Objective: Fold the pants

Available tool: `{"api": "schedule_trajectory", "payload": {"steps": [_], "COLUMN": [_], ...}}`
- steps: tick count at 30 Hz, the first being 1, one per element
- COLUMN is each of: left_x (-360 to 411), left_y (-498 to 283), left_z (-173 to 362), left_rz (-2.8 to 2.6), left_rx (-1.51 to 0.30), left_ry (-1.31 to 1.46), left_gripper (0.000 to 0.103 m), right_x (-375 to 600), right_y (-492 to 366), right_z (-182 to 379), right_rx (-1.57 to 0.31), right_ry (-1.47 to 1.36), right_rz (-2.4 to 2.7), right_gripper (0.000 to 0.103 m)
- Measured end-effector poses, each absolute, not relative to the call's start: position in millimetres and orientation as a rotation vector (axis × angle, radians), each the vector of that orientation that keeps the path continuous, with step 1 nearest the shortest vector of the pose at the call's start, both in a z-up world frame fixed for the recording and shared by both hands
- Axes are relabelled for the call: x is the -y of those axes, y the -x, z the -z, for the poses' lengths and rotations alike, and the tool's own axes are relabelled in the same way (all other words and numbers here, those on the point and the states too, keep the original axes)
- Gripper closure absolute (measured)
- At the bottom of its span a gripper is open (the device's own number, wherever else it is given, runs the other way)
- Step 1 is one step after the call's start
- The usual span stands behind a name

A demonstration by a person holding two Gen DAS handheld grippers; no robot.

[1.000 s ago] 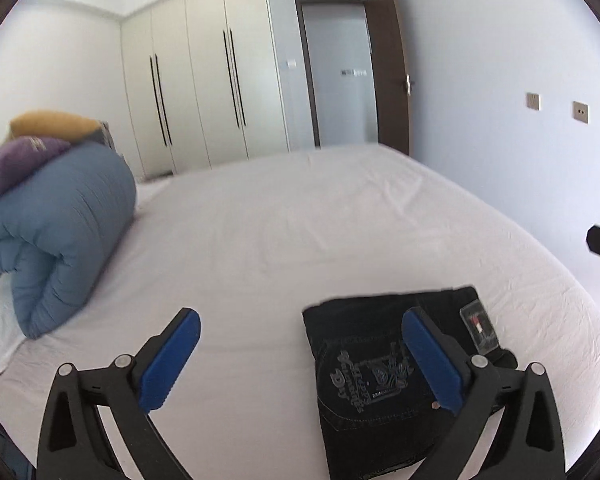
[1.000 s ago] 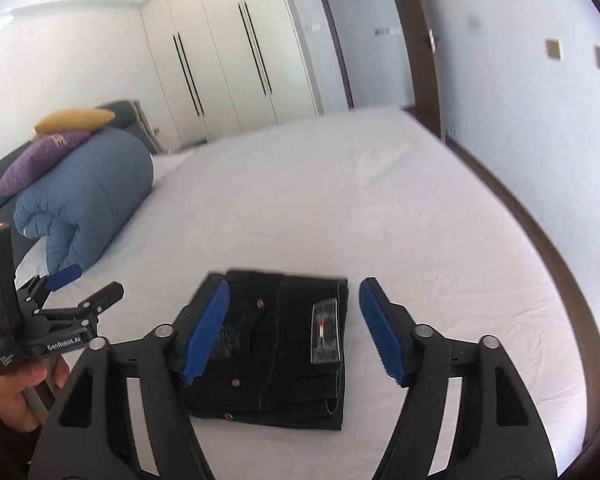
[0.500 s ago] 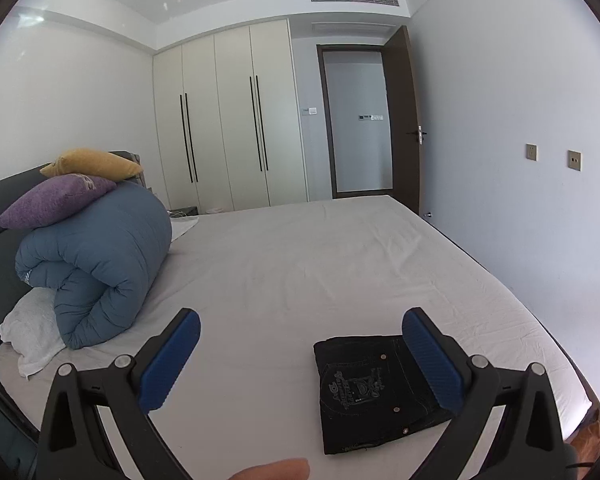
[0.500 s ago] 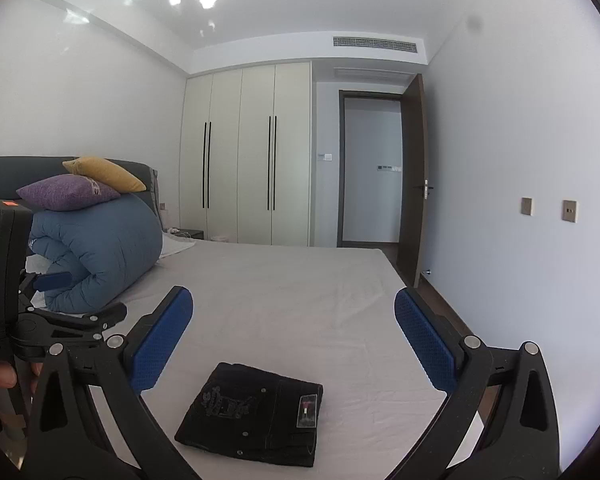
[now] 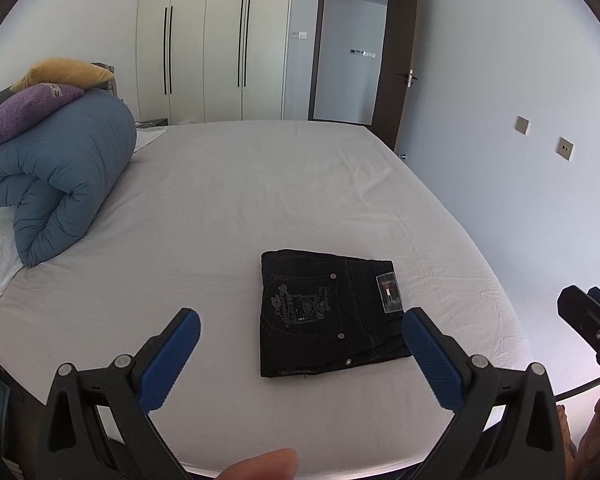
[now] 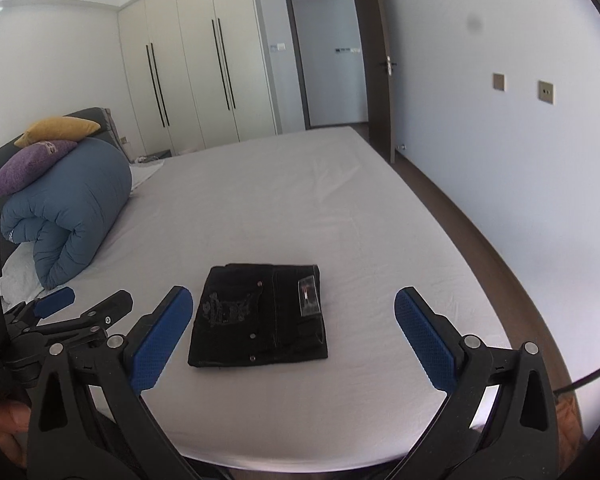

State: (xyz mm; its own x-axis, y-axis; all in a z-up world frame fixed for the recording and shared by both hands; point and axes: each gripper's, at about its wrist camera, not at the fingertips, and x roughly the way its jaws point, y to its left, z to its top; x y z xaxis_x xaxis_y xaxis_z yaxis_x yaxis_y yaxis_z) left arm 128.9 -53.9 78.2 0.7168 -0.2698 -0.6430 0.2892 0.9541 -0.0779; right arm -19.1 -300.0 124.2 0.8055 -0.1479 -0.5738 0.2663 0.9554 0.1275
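The black pants (image 5: 328,312) (image 6: 260,316) lie folded into a compact rectangle on the white bed (image 5: 240,200) (image 6: 280,200), back pocket embroidery and a paper tag facing up. My left gripper (image 5: 300,344) hovers open above the bed's near edge, well short of the pants, nothing between its blue pads. My right gripper (image 6: 292,328) is also wide open and empty, held back above the near edge with the pants seen between its fingers but further off. The left gripper (image 6: 84,304) shows at the left of the right wrist view.
A rolled blue duvet (image 5: 56,192) with a purple cushion (image 5: 24,112) and a yellow cushion (image 5: 60,72) sits at the bed's left end. Wardrobes (image 5: 212,40) and an open door (image 5: 352,52) stand behind. A wall runs along the right.
Both grippers pulled back and up from the folded pants, which now lie further off. The right gripper's jaws widened from around the pants. The views tipped up, then down again.
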Motion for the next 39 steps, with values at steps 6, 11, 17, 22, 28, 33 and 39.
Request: {"api": "schedule_trajectory", "payload": {"steps": [6, 11, 17, 22, 28, 33, 39], "left_x": [54, 51, 48, 47, 46, 45, 45], "left_y": [-129, -130, -131, -132, -133, -133, -133], "left_z": [-71, -70, -67, -63, -60, -59, -58], "left_rz": [0.295, 0.281, 0.273, 0.272, 0.27, 0.269, 0.269], "left_rx": [-0.719, -0.716, -0.73, -0.744, -0.756, -0.755, -0.759], "left_ry": [-0.044, -0.047, -0.04, -0.039, -0.041, -0.043, -0.043], "left_gripper": [0.0, 0.0, 0.0, 0.0, 0.0, 0.0, 0.0], "right_x": [303, 300, 298, 298, 299, 299, 298], "right_y": [6, -5, -12, -11, -13, -16, -18], "right_z": [-102, -93, -89, -89, -86, -83, -79], "right_rx": [-0.674, -0.694, -0.707, -0.719, -0.731, -0.74, -0.746], "right_ry": [-0.21, -0.203, -0.193, -0.193, -0.195, -0.2, -0.2], "right_rz": [0.245, 0.23, 0.221, 0.222, 0.222, 0.223, 0.223], "right_gripper": [0.0, 0.0, 0.0, 0.0, 0.0, 0.0, 0.0]}}
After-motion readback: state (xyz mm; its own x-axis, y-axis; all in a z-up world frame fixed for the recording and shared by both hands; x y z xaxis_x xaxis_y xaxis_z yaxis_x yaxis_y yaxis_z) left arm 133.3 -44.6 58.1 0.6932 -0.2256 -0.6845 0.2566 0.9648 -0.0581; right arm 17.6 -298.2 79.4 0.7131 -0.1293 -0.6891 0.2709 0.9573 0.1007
